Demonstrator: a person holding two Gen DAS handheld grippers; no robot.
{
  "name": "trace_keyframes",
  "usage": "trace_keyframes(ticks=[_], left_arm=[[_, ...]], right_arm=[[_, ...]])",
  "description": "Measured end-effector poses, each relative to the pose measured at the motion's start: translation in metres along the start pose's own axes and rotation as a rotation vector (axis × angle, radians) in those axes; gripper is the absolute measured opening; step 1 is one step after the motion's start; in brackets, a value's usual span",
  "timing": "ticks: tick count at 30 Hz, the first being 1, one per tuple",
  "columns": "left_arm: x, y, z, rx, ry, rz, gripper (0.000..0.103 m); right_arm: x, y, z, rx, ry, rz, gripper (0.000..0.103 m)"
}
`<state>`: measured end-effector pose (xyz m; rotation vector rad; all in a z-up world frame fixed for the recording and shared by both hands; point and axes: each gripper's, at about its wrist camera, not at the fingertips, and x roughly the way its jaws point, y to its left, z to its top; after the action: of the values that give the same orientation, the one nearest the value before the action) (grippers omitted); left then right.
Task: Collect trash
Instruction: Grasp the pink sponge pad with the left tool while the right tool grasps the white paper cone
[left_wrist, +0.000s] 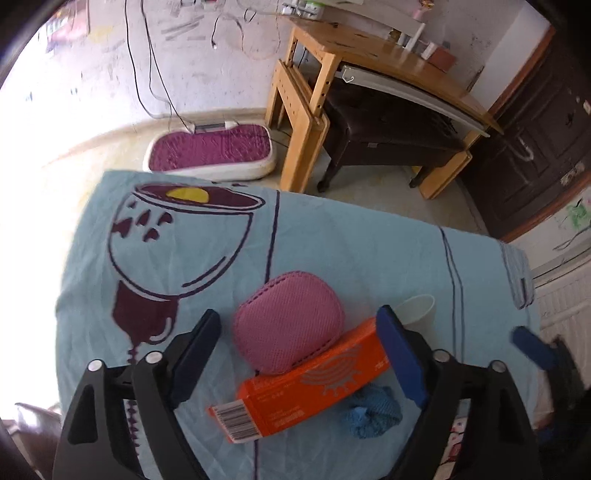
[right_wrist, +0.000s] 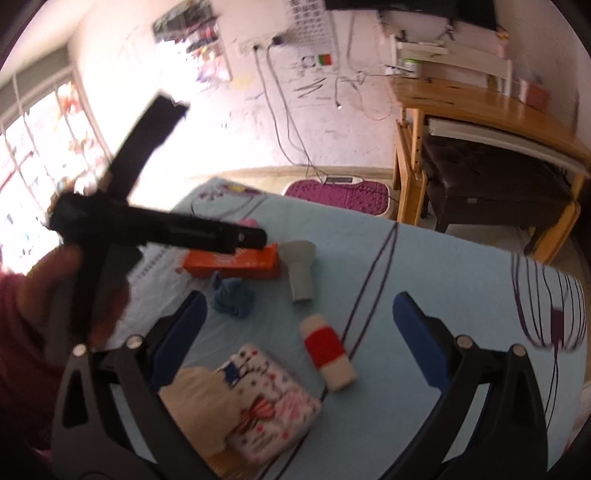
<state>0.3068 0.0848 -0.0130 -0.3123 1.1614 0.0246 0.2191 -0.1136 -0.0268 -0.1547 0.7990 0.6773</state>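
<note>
The left gripper (left_wrist: 299, 354) is hanging over the orange box (left_wrist: 314, 387) with its fingers (left_wrist: 400, 360) wide apart, and nothing is squeezed yet. The box is lying on the blue worktop (left_wrist: 351, 251), touching a pink pouch (left_wrist: 288, 325), with a paper cup (left_wrist: 417, 314) and a blue crumpled scrap (left_wrist: 373, 410) close by. The right gripper (right_wrist: 299, 339) is holding its fingers apart too, above a red and white roll (right_wrist: 328, 350). I think the reaching step is happening. Next, the left fingers need to go lower and squeeze the box.
</note>
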Motion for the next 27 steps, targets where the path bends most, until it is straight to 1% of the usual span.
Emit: trace_keyframes(ticks=[3,5,6,7,8,10,12,13,15,18,19,20,21,22,26,27], left_arm=[[0.003,0.003,0.005,-0.022,-0.002,-0.014,0.078],[0.004,0.001,0.006,-0.021,-0.002,0.008,0.070],[0.004,0.000,0.006,-0.015,-0.002,0.021,0.060],[0.004,-0.002,0.005,-0.009,0.000,0.037,0.054],[0.004,-0.002,0.006,-0.006,0.004,0.041,0.054],[0.004,-0.003,0.007,0.000,0.011,0.037,0.053],[0.003,-0.002,0.008,-0.005,0.011,0.034,0.052],[0.004,-0.003,0.008,0.000,0.011,0.035,0.052],[0.005,-0.005,0.008,0.014,0.010,0.039,0.052],[0.006,-0.008,0.009,0.022,0.014,0.037,0.055],[0.006,-0.008,0.009,0.026,0.014,0.037,0.055],[0.006,-0.008,0.009,0.032,0.014,0.039,0.055],[0.006,-0.008,0.009,0.035,0.013,0.039,0.056],[0.007,-0.009,0.008,0.040,0.011,0.037,0.056],[0.004,-0.005,0.005,0.039,0.005,0.024,0.056],[0.003,-0.006,0.002,0.041,0.001,0.031,0.055]], right_arm=[[0.013,0.001,0.007,-0.037,0.014,-0.015,0.097],[0.019,0.002,0.011,-0.064,0.027,-0.030,0.095],[0.025,0.003,0.014,-0.084,0.041,-0.042,0.089],[0.029,0.004,0.016,-0.098,0.058,-0.049,0.084],[0.034,0.004,0.018,-0.113,0.076,-0.055,0.077],[0.044,0.004,0.022,-0.140,0.100,-0.084,0.072],[0.051,0.004,0.025,-0.144,0.111,-0.091,0.064],[0.055,0.002,0.027,-0.143,0.118,-0.097,0.062],[0.061,0.001,0.028,-0.135,0.128,-0.098,0.053],[0.071,-0.002,0.028,-0.121,0.156,-0.101,0.046],[0.072,-0.001,0.027,-0.122,0.155,-0.101,0.045],[0.071,0.000,0.027,-0.123,0.150,-0.106,0.041],[0.071,0.000,0.027,-0.115,0.149,-0.113,0.033],[0.070,-0.002,0.027,-0.108,0.149,-0.119,0.028],[0.066,-0.006,0.025,-0.080,0.137,-0.129,0.028],[0.064,-0.009,0.025,-0.060,0.128,-0.124,0.028]])
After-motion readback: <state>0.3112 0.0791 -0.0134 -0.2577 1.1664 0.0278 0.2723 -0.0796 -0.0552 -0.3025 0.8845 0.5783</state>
